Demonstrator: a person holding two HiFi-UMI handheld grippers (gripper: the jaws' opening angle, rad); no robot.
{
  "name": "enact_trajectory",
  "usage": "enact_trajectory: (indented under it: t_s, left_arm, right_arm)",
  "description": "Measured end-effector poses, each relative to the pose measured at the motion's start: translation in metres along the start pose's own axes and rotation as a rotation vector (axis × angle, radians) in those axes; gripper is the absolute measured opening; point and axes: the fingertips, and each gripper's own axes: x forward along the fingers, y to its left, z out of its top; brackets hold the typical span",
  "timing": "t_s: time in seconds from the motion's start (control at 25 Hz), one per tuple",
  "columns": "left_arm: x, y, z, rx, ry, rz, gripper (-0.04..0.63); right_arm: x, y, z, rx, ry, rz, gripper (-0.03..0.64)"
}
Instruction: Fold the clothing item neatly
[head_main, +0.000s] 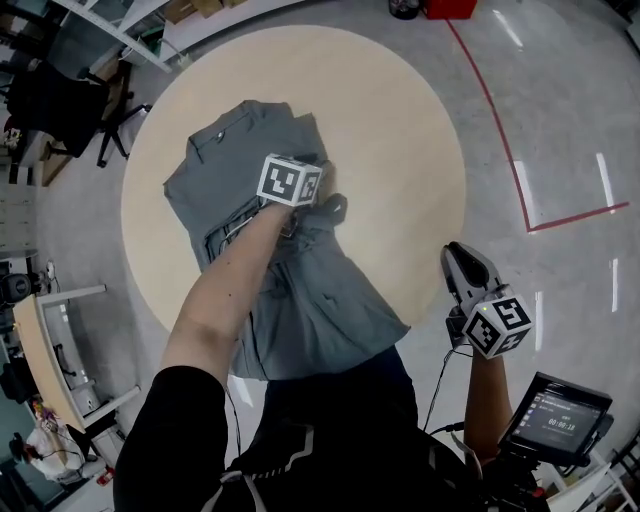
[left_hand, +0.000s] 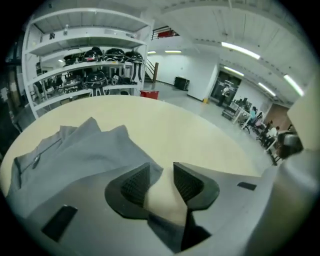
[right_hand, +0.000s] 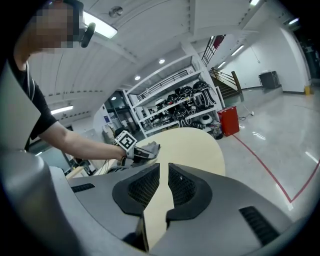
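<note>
Off the table edge at your 4 o'clock, your right gripper (head_main: 456, 255) hangs empty, jaws barely parted. Nearer the work, your left gripper (left_hand: 159, 182) stands open over bare round table (head_main: 400, 130). The grey shirt (head_main: 320, 300) lies at its 10 o'clock, long axis 5-to-11.

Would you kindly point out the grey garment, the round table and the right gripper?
grey garment (head_main: 330, 300): head view, its lower panel.
round table (head_main: 400, 130): head view, bare top beside the garment.
right gripper (right_hand: 164, 172): right gripper view, midway between its jaw tips.
</note>
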Motion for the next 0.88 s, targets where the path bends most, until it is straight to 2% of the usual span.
enact_trajectory:
  t_s: [0.08,0.16,0.24,0.32,0.4,0.56,0.8,0.88]
  left_arm:
    - [-0.003,-0.019,0.007,-0.004,-0.006,-0.090,0.183]
    - [-0.015,-0.032,0.022,-0.007,-0.057,-0.151,0.196]
    - [-0.025,-0.022,0.033,-0.020,-0.088,-0.120,0.196]
    - [-0.026,0.007,0.041,-0.031,-0.077,-0.030,0.196]
    - [-0.020,0.024,0.042,-0.048,-0.049,0.006,0.196]
    - [-0.003,0.020,0.034,-0.043,0.015,-0.027,0.196]
    - [0.019,-0.008,0.014,0.018,0.128,-0.115,0.196]
    - [0.019,-0.018,0.015,0.007,0.107,-0.156,0.196]
  right_arm:
    - [0.001,0.002,0.001,0.002,-0.006,0.004,0.054]
    - [0.000,0.001,0.001,0.006,-0.007,0.001,0.055]
    - [-0.002,0.000,0.000,0.004,-0.001,0.000,0.054]
    - [-0.004,-0.002,0.000,-0.006,0.006,0.001,0.055]
    - [-0.005,-0.003,-0.001,-0.009,0.010,0.002,0.055]
    - [-0.009,-0.004,-0.007,0.000,0.007,0.005,0.055]
    - [-0.017,-0.012,-0.011,0.001,0.004,-0.007,0.054]
    - [-0.017,-0.014,-0.012,-0.018,0.007,-0.002,0.054]
